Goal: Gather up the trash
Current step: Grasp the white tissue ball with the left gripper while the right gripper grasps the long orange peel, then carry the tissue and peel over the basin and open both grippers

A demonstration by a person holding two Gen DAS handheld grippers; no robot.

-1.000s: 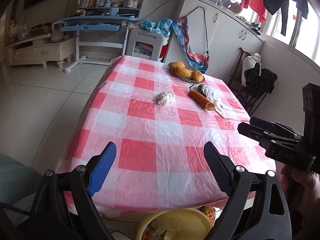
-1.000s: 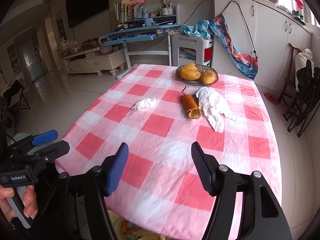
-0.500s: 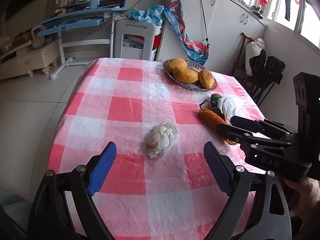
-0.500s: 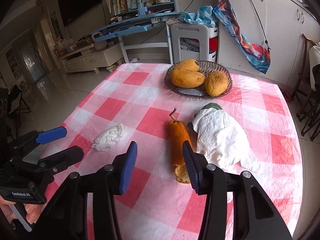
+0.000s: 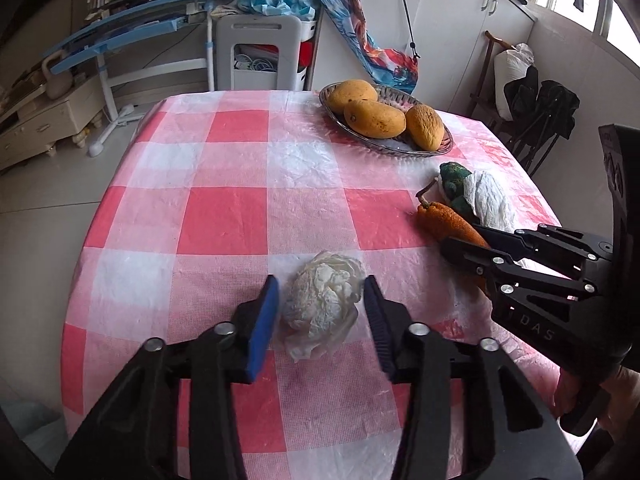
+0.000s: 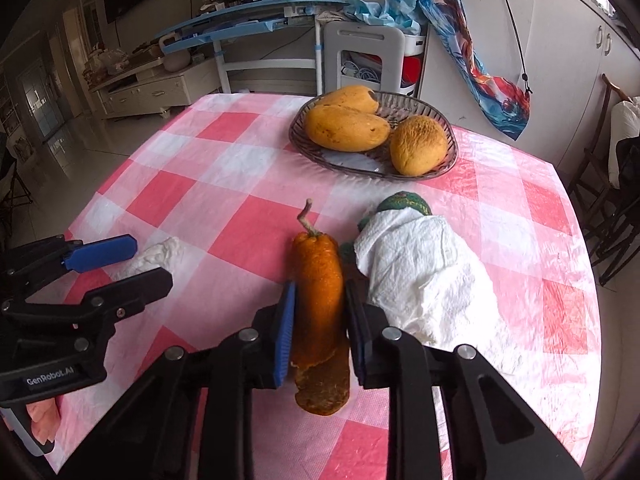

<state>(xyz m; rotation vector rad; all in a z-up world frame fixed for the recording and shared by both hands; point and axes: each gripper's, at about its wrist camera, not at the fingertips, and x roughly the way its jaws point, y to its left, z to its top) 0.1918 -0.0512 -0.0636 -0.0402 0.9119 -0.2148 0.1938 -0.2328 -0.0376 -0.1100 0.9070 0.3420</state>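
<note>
From the left wrist camera, my left tongs (image 5: 320, 312) are closing around the crumpled tissue (image 5: 322, 306), which sits on the checked tablecloth (image 5: 224, 220) right between the two fingers. The blue pad looks to be just meeting its left side; the dark pad on the right is at its edge, and I cannot say that it presses yet. I would judge the best way is to let the jaws finish closing before lifting, since a loose wad like this squashes and can slip out. I would also keep the tips just off the cloth so the plastic sheet is not pinched along with it. Ahead and to the right of these tongs lies the bowl of mangoes (image 5: 384, 120), which is not trash. The right tongs cross the right edge of this view and hide the lower end of the orange peel.

From the right wrist camera, my right tongs (image 6: 318, 324) are closing on the orange peel (image 6: 320, 300), with both pads already against its sides about midway along. The open end pokes back towards the camera, past the fingers. I would squeeze gently, as the skin looks soft and hollow. Just right of the tongs, touching the peel, a white paper towel (image 6: 424, 272) covers something green (image 6: 404, 202); I cannot tell what it is. The bin is in neither view.
</note>
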